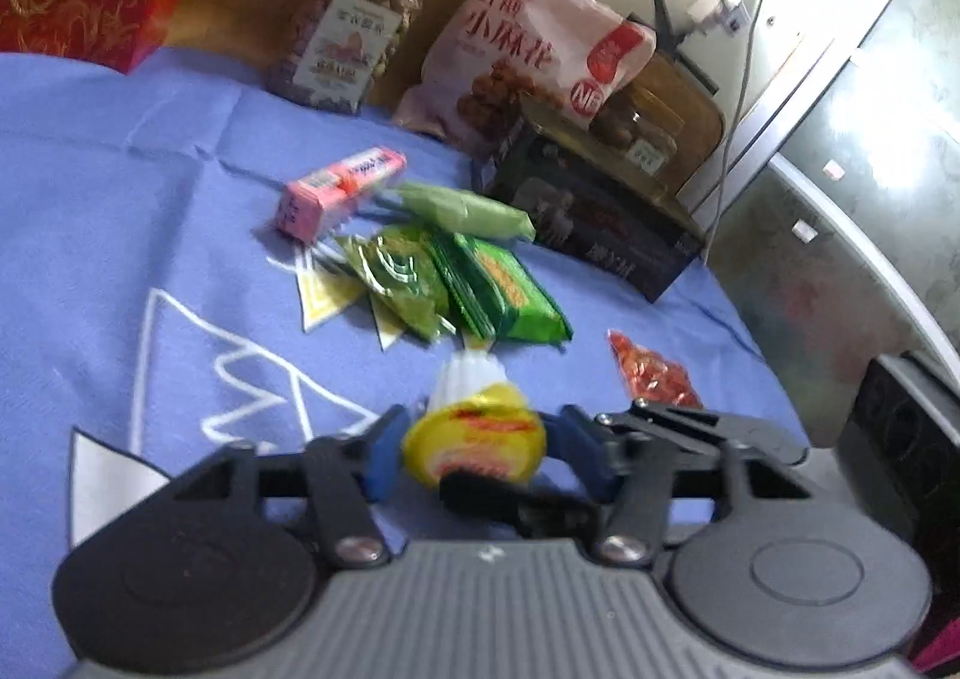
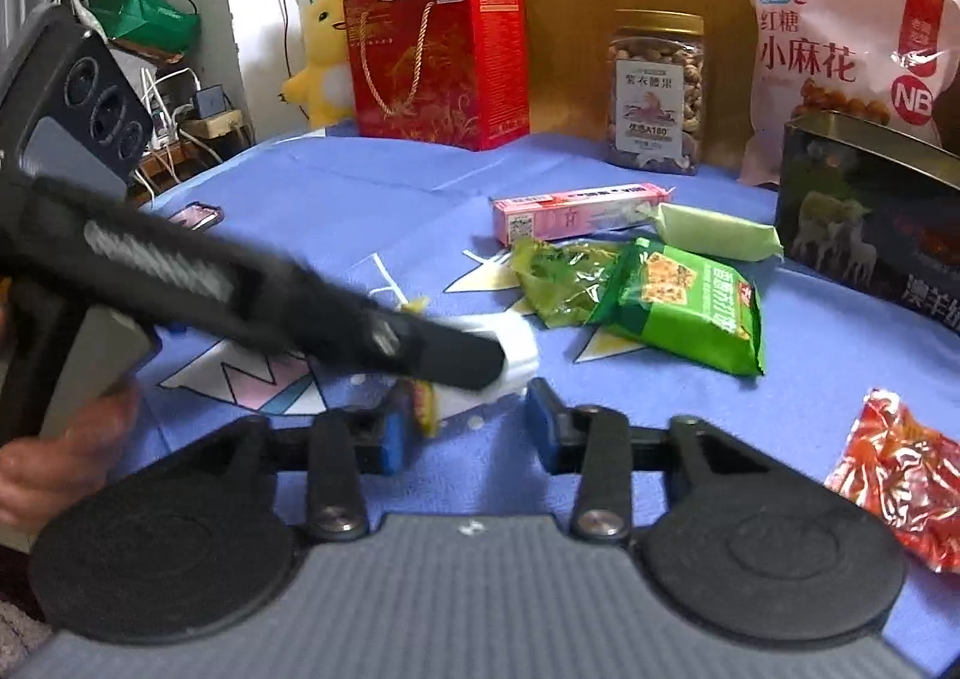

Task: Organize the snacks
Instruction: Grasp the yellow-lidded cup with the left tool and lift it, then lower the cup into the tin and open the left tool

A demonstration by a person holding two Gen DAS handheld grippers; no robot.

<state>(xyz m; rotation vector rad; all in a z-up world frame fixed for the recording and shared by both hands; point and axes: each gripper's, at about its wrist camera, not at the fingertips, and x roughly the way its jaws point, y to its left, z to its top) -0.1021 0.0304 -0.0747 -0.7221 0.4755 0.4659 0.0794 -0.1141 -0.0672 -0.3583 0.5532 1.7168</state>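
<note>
A small jelly cup (image 1: 474, 433) with a yellow lid and ribbed white body (image 2: 510, 343) lies on its side on the blue cloth (image 1: 120, 169). My left gripper (image 1: 480, 451) is shut on it, its blue pads against the lid's rim on both sides. My right gripper (image 2: 471, 430) is also shut on it, one pad at the lid and the other at the base, though blur softens the contact. In the right wrist view the left gripper's black finger (image 2: 456, 355) covers part of the cup. In the left wrist view a black finger (image 1: 516, 499) crosses under the lid.
Beyond the cup lie a green cracker pack (image 2: 684, 307), a crumpled green packet (image 2: 564, 277), a pale green bar (image 2: 714, 229) and a pink box (image 2: 576, 211). A red packet (image 2: 900, 475) lies right. A nut jar (image 2: 657, 91), pink bag (image 2: 840, 55), dark tin (image 2: 870, 223) and red gift box (image 2: 444, 61) stand behind.
</note>
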